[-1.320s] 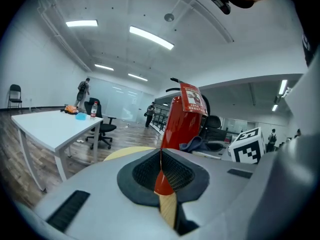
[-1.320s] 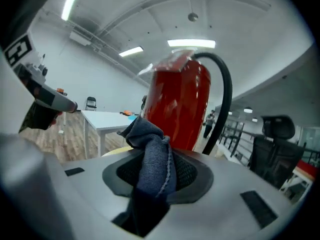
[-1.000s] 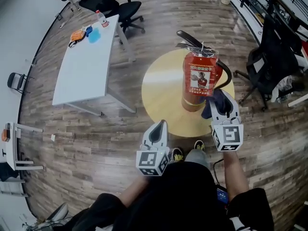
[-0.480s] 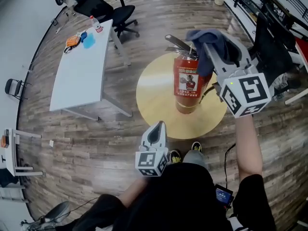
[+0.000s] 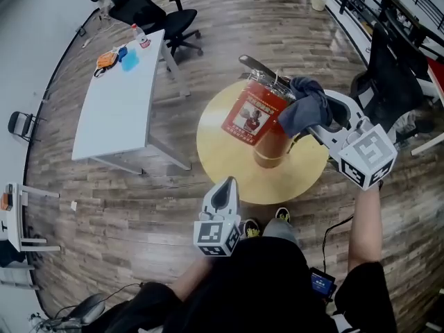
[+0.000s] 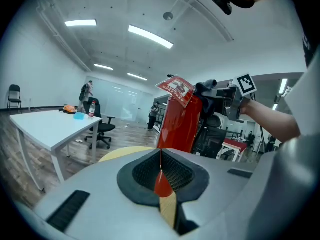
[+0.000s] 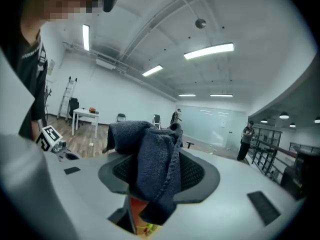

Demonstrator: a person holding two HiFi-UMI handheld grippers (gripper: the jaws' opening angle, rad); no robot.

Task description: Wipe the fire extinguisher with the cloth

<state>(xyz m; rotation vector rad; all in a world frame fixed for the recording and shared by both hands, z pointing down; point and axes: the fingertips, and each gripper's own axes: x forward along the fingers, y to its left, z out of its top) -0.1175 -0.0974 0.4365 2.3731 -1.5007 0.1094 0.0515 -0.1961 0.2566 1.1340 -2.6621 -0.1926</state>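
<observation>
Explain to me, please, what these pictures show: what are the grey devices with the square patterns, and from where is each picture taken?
There is no robot here: a person holds hand tongs in each hand, and the patterned cubes are part of them. The head view comes from a camera on the person's head, looking down. The two gripper views come from cameras riding on the tongs, looking along their jaws. A red fire extinguisher stands, leaning, on a round yellow table. The right tongs are shut on a dark blue cloth, beside the extinguisher's upper part. The left tongs are shut and empty, near the person's body.
</observation>
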